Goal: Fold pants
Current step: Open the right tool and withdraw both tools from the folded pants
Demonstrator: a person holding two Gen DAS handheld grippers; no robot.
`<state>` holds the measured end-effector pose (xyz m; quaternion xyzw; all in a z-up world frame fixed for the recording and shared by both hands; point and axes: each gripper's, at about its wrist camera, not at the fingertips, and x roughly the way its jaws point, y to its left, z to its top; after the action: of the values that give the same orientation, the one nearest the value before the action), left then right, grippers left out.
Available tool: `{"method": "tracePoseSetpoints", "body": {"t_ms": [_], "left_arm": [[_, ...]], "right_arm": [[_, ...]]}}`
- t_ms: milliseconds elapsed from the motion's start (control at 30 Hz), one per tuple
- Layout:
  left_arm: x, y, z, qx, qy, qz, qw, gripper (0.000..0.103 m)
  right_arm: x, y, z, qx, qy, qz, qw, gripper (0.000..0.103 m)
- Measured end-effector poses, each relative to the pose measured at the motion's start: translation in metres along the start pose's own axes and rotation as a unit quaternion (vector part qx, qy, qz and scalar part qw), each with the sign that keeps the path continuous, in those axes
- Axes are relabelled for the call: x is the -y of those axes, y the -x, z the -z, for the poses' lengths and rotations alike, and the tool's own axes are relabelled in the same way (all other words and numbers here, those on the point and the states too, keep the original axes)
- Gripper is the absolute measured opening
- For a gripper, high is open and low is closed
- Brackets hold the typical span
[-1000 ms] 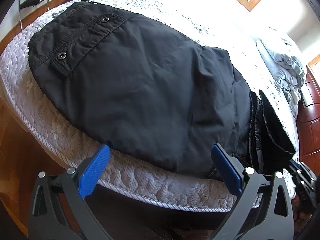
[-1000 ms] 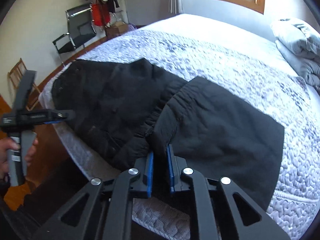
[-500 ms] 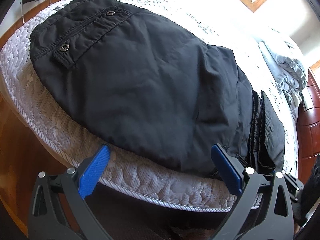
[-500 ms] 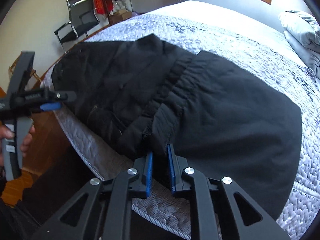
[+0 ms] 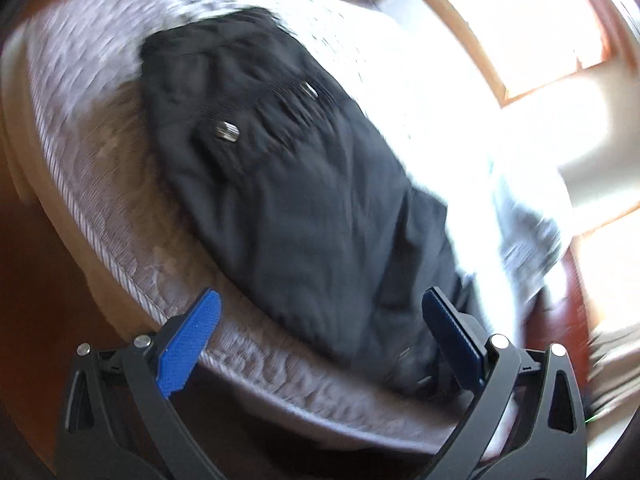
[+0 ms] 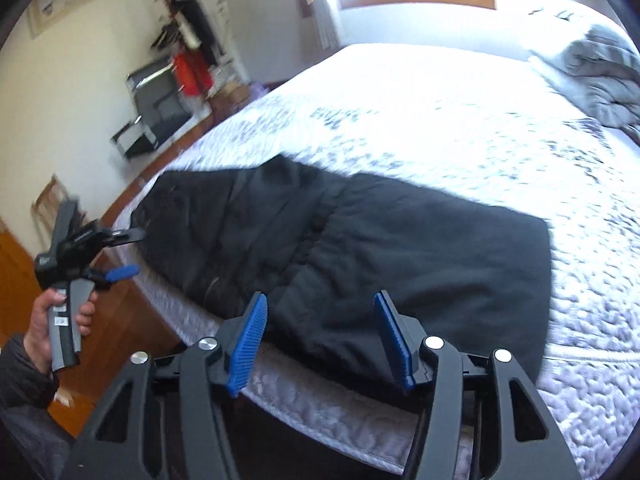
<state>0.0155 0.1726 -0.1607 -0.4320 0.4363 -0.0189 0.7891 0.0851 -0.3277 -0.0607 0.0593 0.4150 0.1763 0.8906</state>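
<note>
Black pants lie folded on the quilted mattress, close to its near edge. My right gripper hovers just off that edge; its jaws are opening, the blue pads stand apart and do not press the cloth lying below them. In the blurred left wrist view the pants show a pocket flap with two metal snaps. My left gripper is open over the bed edge, holding nothing. From the right wrist view the left gripper is at the pants' left end, held by a hand.
A grey folded duvet lies at the bed's far right. A black chair and a coat rack stand by the far wall, a wooden chair on the left. Wooden floor runs below the mattress edge.
My right gripper went from shut on the pants' near fold to apart, and the cloth now lies flat. The left gripper swung and rolled along the bed edge, still open.
</note>
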Motion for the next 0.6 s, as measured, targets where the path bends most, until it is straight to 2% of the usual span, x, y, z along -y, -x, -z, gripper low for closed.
{"method": "tracePoseSetpoints", "body": {"t_ms": [67,133,233,333,433,533,600], "left_arm": [[-0.019,0.007,-0.009,0.012,0.045,0.020,0.9987,0.100],[-0.031,0.011,-0.017,0.022,0.068,0.030,0.9970,0.100],[-0.043,0.014,-0.026,0.034,0.089,0.038,0.9948,0.100],[-0.058,0.013,-0.035,0.041,0.121,0.066,0.9897,0.100],[-0.067,0.010,-0.044,0.046,0.141,0.074,0.9861,0.100],[-0.075,0.007,-0.052,0.050,0.161,0.094,0.9812,0.100],[-0.084,0.004,-0.057,0.051,0.183,0.117,0.9749,0.100]], "right_arm": [[0.016,0.008,-0.001,0.010,-0.018,0.016,1.000,0.056],[0.030,0.010,-0.001,0.012,-0.035,0.030,0.999,0.056],[0.055,0.012,0.004,0.012,-0.077,0.050,0.996,0.056],[0.075,0.016,0.009,0.011,-0.103,0.068,0.992,0.056],[0.090,0.017,0.015,0.009,-0.130,0.072,0.989,0.056],[0.097,0.014,0.018,0.000,-0.142,0.080,0.987,0.057],[0.095,0.011,0.019,-0.005,-0.140,0.082,0.987,0.057]]}}
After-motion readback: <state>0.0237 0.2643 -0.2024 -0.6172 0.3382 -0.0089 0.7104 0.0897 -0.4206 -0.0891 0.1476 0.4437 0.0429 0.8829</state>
